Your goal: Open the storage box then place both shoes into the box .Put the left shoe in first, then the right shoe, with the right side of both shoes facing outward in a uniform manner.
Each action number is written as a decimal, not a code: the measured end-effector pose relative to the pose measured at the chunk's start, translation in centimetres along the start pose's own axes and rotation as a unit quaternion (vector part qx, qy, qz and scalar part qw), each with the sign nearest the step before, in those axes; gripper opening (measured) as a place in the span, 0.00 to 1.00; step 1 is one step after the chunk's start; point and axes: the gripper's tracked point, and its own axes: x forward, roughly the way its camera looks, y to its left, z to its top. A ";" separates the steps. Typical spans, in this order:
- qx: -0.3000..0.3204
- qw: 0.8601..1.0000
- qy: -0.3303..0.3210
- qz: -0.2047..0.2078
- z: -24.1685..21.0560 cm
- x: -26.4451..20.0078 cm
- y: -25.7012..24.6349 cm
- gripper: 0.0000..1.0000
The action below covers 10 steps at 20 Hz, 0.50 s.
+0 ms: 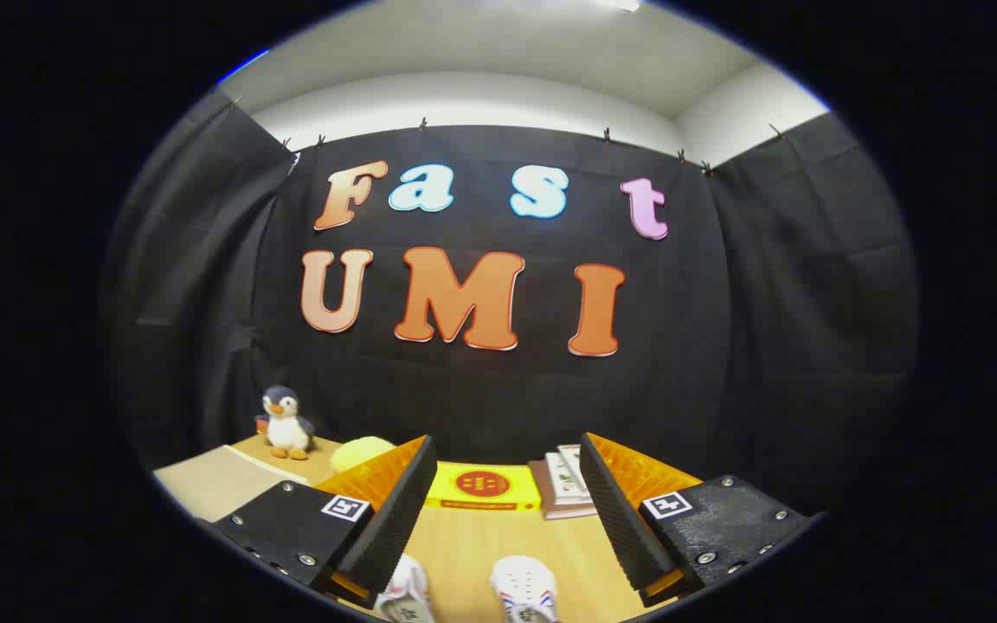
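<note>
Gripper view: my tongs (pixel 507 510) stand wide open and grip nothing, raised above the wooden surface (pixel 472 541), with two white shoes (pixel 523 588) lying at the bottom centre of the frame, one (pixel 403 593) just inside the left finger, the other midway between the fingers. I judge the task barely begun: neither shoe is lifted, and I cannot make out the storage box, unless the yellow flat item (pixel 481 486) beyond the fingertips belongs to it. Opening the box and placing left shoe, then right, all remain.
</note>
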 end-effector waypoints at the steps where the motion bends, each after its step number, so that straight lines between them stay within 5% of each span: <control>1: 0.021 1.000 0.005 0.004 -0.1 0.0 0.6 0.99; 10: 0.045 0.998 0.042 0.010 -1.8 0.9 1.6 0.99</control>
